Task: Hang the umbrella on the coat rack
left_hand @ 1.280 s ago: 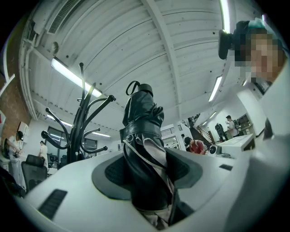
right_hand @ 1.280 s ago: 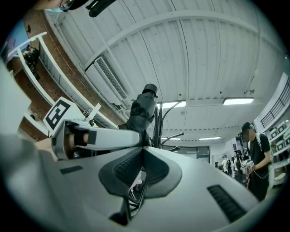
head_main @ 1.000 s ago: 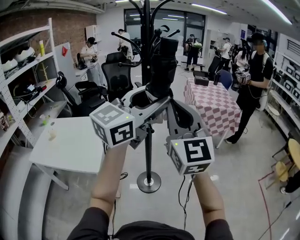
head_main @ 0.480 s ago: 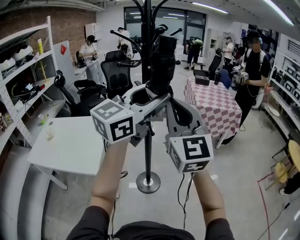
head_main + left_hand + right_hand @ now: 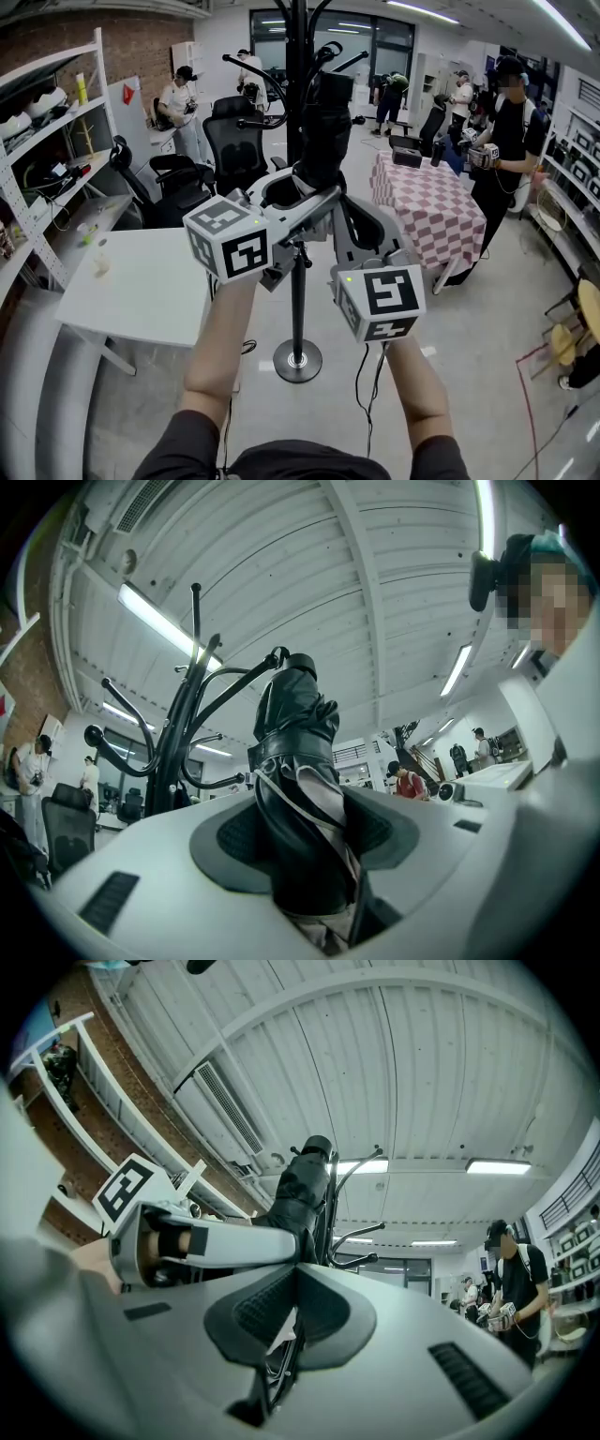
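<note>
Both left tool point(image 5: 309, 841) and right tool point(image 5: 292, 1314) still clamp umbrella point(image 5: 323, 131), seemingly touching coat rack point(image 5: 297, 309); barely shifted.

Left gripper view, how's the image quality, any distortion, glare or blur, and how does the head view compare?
Left gripper view: strong fisheye bending, dark vignetted corners, the ceiling light strip blown out, the umbrella dark but sharp. Head view: milder barrel distortion, even indoor light, no visible motion blur, the coat rack crisp.

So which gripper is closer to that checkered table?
Right. The right gripper holds the umbrella on the side nearer the checkered table; the left gripper grips it farther away, toward the white table.
</note>
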Available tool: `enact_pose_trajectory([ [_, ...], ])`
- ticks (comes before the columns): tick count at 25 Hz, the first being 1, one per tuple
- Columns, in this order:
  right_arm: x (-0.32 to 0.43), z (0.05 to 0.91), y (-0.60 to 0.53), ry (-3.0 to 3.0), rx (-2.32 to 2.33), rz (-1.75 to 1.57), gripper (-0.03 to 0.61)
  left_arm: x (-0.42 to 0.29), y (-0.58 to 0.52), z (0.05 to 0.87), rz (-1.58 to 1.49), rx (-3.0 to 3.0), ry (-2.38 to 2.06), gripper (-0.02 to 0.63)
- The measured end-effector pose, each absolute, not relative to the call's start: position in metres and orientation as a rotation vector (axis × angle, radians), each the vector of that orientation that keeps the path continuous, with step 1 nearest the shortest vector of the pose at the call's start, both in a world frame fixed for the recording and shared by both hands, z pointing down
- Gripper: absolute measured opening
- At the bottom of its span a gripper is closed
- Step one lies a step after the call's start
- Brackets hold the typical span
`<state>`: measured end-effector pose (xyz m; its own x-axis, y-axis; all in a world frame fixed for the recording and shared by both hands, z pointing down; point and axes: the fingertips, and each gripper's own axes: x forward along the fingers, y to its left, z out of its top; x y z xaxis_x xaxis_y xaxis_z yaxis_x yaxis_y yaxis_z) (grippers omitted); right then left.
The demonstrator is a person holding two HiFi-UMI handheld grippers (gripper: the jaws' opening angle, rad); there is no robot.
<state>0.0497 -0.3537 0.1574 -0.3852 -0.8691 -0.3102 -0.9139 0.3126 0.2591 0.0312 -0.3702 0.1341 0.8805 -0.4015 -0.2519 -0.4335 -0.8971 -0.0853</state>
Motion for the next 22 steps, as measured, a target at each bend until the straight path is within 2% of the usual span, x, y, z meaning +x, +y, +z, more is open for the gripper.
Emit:
enact_pose_trajectory([
  [22, 0.046, 0.169, -0.362, 2.491, -1.678, 0.542, 0.018, 0.03, -0.38, 0.147, 0.298, -2.962, 0.694, 0.222],
])
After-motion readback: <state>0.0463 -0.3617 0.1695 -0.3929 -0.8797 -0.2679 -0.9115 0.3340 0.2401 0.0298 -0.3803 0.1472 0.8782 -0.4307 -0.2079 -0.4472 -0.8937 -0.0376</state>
